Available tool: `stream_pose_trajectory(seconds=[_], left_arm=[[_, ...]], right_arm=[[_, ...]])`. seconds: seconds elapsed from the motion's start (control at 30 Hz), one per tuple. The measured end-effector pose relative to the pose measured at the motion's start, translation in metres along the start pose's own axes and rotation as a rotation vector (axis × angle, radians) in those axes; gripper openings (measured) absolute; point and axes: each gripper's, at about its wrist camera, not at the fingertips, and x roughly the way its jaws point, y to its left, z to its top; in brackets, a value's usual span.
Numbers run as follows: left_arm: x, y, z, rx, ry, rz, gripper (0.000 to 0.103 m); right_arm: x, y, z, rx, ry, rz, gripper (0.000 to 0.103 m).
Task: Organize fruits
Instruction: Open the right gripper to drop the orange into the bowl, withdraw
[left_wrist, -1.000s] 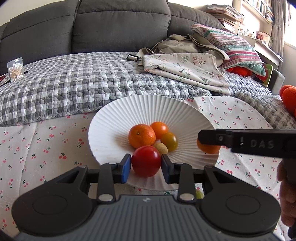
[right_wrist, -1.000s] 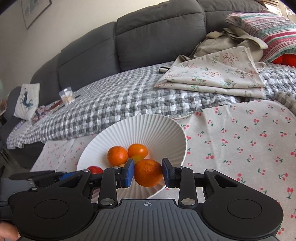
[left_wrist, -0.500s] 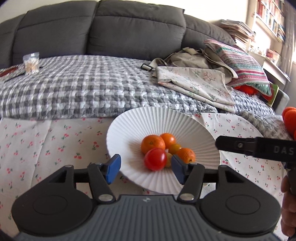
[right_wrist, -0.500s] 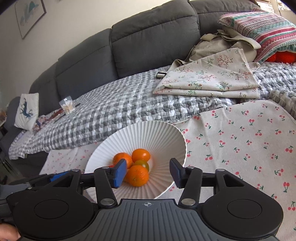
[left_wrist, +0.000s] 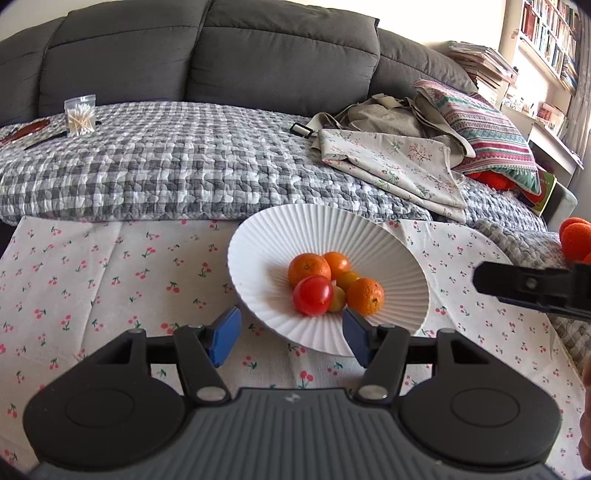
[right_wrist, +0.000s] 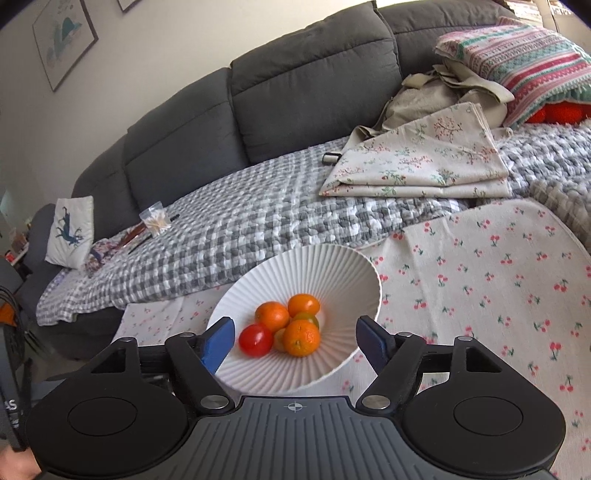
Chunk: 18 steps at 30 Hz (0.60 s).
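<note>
Left wrist cam: my left gripper (left_wrist: 291, 338) is released, blue pads spread wide, nothing between them. The white ribbed bowl (left_wrist: 388, 236) sits just ahead of the jaws on the cherry-print cloth (left_wrist: 110, 266), its near rim between the two pads. Fruit's piled in the bowl centre: red tomato (left_wrist: 312, 294) nearest the jaws, an orange (left_wrist: 365, 296) just right of it, another orange (left_wrist: 308, 268) behind, plus a small orange one (left_wrist: 337, 263) and a yellowish piece (left_wrist: 347, 279) tucked in the middle. Off to the right of the jaws, the other gripper's black body (left_wrist: 535, 286) pokes in, clear of the bowl.

Right wrist cam: right gripper (right_wrist: 295, 341) also wide open, holding nothing. Bowl (right_wrist: 332, 266) straight ahead, near rim between the pads. Tomato (right_wrist: 255, 340) sits by the left pad, not touching; orange (right_wrist: 303, 337) dead centre between the jaws, further out. Folded floral fabric (right_wrist: 417, 166) lies well beyond on the grey checked quilt (right_wrist: 240, 225).
</note>
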Motion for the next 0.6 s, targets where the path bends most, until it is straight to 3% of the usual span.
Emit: stream_pose_trajectory(seconds=[0.4, 0.6], left_arm=[[-0.023, -0.013, -0.013, -0.001, 0.045, -0.023, 0.061], [-0.022, -0.018, -0.023, -0.011, 0.118, -0.039, 0.065]], right_arm=[[-0.035, -0.011, -0.015, 0.045, 0.027, -0.018, 0.083], [-0.042, -0.012, -0.024, 0.042, 0.047, -0.023, 0.083]])
